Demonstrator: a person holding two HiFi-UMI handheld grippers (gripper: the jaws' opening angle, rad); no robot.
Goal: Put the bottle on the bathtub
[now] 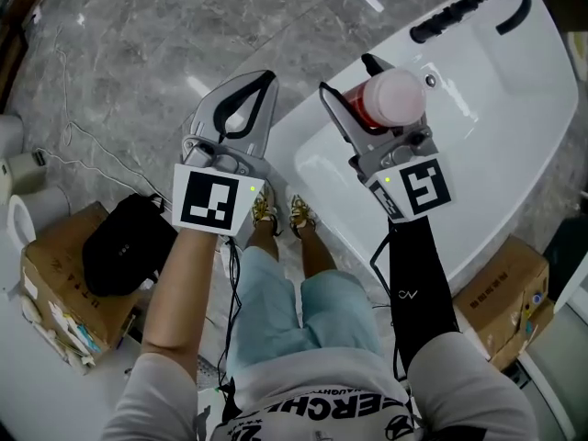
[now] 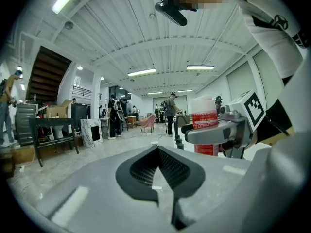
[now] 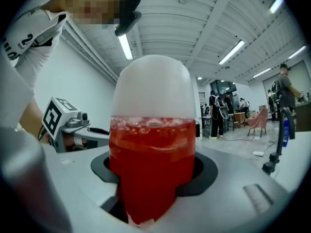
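A red bottle [image 1: 393,99] with a white cap stands upright between the jaws of my right gripper [image 1: 354,85], which is shut on it. In the head view it hangs above the near end of the white bathtub [image 1: 514,108]. The bottle [image 3: 151,154] fills the middle of the right gripper view, pinched at its lower body. My left gripper [image 1: 266,81] is to the left of the tub over the marble floor, shut, with nothing in it. The left gripper view shows its closed jaws [image 2: 158,152] and, to the right, the bottle [image 2: 206,130] in the right gripper [image 2: 228,130].
A black hand shower and hose [image 1: 459,12] lie on the tub's far rim. Cardboard boxes stand at the left [image 1: 64,283] and lower right [image 1: 505,301], with a black bag [image 1: 124,242] on the left one. My feet [image 1: 276,214] are beside the tub. People and furniture stand far off.
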